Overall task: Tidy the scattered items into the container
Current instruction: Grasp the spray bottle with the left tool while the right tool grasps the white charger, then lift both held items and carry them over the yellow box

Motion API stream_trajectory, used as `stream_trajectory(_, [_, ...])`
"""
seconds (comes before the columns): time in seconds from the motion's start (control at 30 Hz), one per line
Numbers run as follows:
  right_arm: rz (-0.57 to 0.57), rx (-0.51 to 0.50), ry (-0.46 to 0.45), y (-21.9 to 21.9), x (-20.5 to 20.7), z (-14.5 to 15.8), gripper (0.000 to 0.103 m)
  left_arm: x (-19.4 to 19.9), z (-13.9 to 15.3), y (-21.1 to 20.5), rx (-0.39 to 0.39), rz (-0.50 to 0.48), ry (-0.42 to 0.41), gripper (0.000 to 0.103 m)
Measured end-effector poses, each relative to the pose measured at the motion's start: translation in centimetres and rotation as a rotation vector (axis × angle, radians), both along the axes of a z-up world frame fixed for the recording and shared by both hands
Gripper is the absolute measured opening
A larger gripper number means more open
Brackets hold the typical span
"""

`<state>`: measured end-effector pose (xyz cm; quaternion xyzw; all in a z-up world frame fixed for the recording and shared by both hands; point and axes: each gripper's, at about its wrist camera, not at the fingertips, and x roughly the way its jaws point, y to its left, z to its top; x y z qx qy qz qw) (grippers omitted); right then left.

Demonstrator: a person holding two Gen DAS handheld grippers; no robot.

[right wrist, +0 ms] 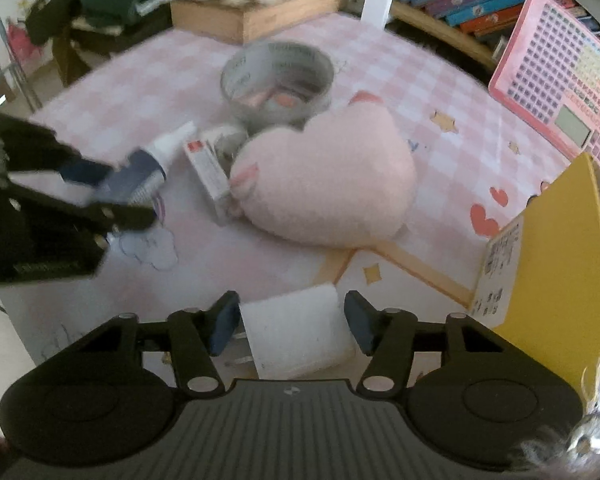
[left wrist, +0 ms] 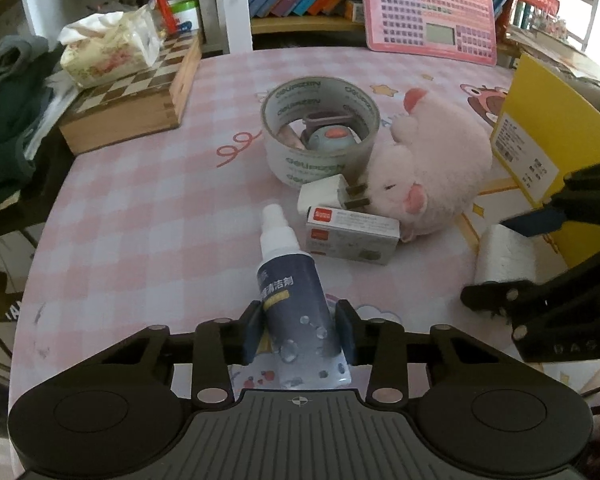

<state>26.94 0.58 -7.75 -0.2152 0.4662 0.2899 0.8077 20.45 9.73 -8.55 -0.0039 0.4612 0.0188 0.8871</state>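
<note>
My left gripper (left wrist: 300, 330) is shut on a dark blue spray bottle (left wrist: 294, 300) with a white nozzle, held just above the pink checked table; it also shows in the right wrist view (right wrist: 140, 176). My right gripper (right wrist: 288, 326) is open around a white foam block (right wrist: 296, 330), pads apart from its sides; the block also shows in the left wrist view (left wrist: 504, 256). A pink plush pig (left wrist: 428, 176), a white plug adapter (left wrist: 328, 196), a small grey box (left wrist: 352, 236) and a tape roll (left wrist: 320, 128) lie mid-table. The yellow container (left wrist: 556, 136) stands at right.
A wooden chess box (left wrist: 132, 104) with a tissue pack (left wrist: 108, 48) sits at the back left. A pink keyboard toy (left wrist: 428, 8) leans on the bookshelf behind. Small objects lie inside the tape roll. Dark clothes (left wrist: 4, 112) hang off the left edge.
</note>
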Motion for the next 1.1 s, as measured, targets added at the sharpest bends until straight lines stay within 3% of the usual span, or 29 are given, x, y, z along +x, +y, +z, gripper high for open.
stream_trajectory(0.27, [-0.034, 0.074, 0.04, -0.7, 0.5, 0.1, 0.051, -0.1, -0.1, 0.0, -0.012, -0.004, -0.039, 0.034])
stream_trajectory(0.5, [-0.04, 0.141, -0.022, -0.7, 0.0, 1.9, 0.05, -1.2, 1.8, 0.9, -0.077, 0.032, -0.11, 0.032])
stream_trajectory(0.7, [-0.044, 0.158, -0.035, -0.3, -0.8, 2.9, 0.05, -2.1, 2.4, 1.3, -0.086, 0.021, -0.139, 0.032])
stream_trajectory(1.1, [-0.091, 0.223, -0.129, -0.7, -4.5, 6.4, 0.05, -5.6, 6.7, 0.6, -0.124, -0.047, -0.287, 0.032])
